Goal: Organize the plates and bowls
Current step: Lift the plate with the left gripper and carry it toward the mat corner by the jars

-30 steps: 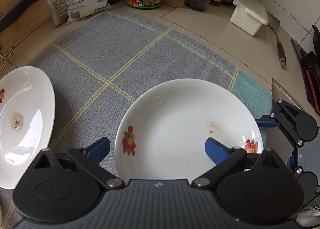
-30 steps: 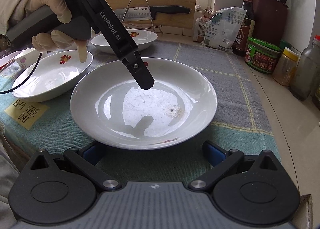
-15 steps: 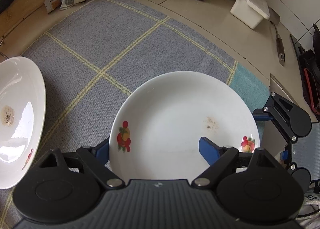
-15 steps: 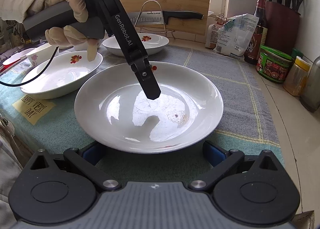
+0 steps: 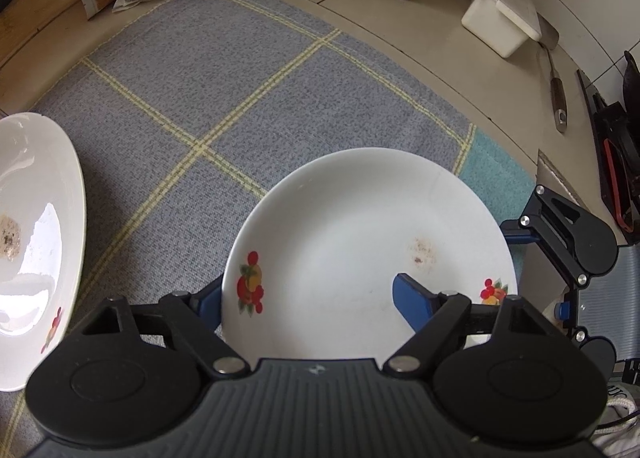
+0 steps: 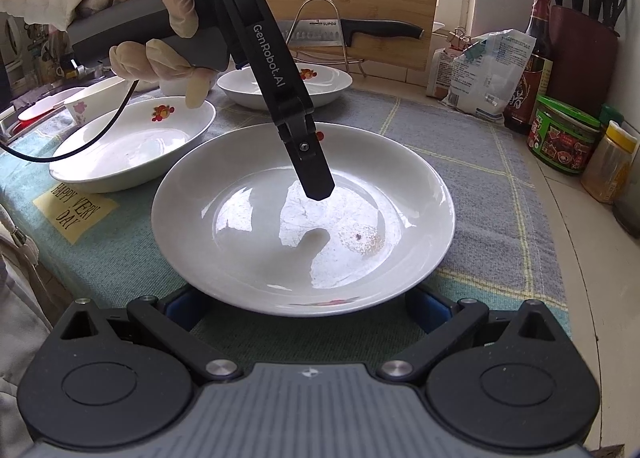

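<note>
Left tongs (image 5: 308, 294) straddle the white plate (image 5: 368, 254), spread apart, one finger inside, one outside its rim. Only the right view shows right tongs (image 6: 304, 308), apart under the near rim, on the checked cloth (image 6: 492, 162)

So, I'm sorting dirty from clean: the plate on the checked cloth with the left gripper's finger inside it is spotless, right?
Not spotless: the plate carries a brownish residue spot, plain in the left wrist view. Otherwise right: it sits on the checked cloth, one finger of the left gripper inside it.
</note>
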Motion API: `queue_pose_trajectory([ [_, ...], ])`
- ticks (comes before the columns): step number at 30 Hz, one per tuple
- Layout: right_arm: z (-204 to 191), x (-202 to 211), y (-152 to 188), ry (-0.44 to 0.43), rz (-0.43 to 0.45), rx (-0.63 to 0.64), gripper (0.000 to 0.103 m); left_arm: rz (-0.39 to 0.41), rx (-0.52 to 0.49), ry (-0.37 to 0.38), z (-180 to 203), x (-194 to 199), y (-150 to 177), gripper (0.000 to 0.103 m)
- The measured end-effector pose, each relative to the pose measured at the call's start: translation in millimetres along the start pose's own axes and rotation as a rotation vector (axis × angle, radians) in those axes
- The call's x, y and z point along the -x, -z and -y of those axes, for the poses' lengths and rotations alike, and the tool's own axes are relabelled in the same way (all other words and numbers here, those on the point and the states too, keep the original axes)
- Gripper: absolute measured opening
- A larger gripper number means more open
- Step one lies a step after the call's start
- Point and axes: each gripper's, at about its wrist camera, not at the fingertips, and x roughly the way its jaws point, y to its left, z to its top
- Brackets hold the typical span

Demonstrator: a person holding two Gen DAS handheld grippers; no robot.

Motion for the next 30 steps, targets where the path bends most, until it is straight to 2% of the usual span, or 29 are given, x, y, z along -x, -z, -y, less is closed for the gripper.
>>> queue_pose_trajectory([
  [30, -2, -1, -15, -0.006, -0.09, 0.032, 0.103, 0.021, -0.032, 0.034, 1, 7, -1, 0.084],
])
